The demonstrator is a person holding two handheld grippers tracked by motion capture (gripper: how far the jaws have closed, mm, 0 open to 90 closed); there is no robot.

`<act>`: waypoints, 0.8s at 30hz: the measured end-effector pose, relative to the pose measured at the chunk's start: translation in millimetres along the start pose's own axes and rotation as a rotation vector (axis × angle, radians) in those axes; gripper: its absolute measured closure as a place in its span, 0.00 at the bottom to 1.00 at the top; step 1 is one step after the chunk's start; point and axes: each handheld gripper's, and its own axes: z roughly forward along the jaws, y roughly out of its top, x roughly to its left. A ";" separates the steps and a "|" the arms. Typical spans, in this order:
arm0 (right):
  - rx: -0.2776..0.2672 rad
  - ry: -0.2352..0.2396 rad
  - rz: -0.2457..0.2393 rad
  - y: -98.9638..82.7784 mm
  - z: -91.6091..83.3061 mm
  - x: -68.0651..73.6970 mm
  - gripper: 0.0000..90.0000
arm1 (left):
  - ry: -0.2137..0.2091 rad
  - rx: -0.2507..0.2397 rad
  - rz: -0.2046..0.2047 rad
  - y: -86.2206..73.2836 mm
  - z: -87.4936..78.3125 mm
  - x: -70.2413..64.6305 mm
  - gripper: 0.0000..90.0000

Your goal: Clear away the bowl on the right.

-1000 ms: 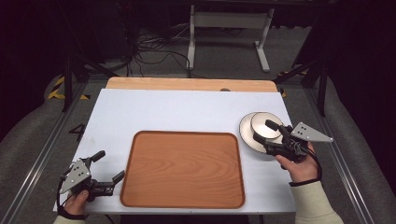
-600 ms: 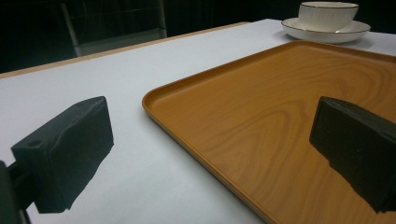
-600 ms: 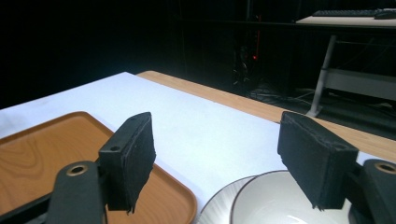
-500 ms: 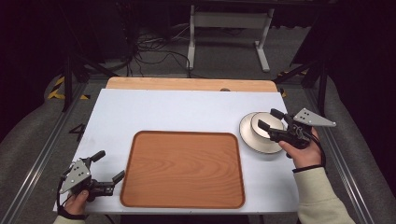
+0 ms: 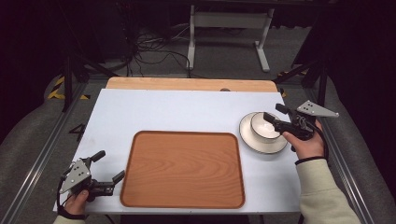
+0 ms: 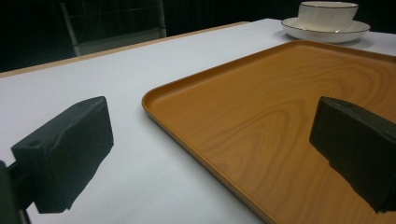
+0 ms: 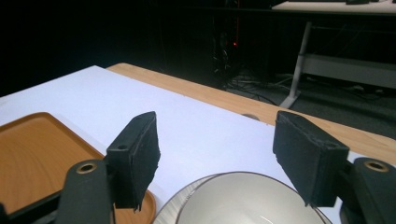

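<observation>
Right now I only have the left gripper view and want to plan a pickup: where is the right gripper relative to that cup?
Observer: In the high view the right gripper sits over the cup, reaching in from the table's right side.
Operator: Is it open?
Observer: Yes. The right gripper view shows its jaws spread wide, with the cup's rim below and between them, not touched.
Operator: What is the cup standing on?
Observer: A white saucer, on the table just right of the wooden tray.
Operator: Anything on the tray?
Observer: Nothing; the high view shows it bare, and your left gripper is open off its near left corner.
</observation>
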 end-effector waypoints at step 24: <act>0.375 -0.170 0.069 -7.9 22.4 -39.8 0.53 | 0.001 -0.002 -0.002 -0.1 -0.2 0.0 0.00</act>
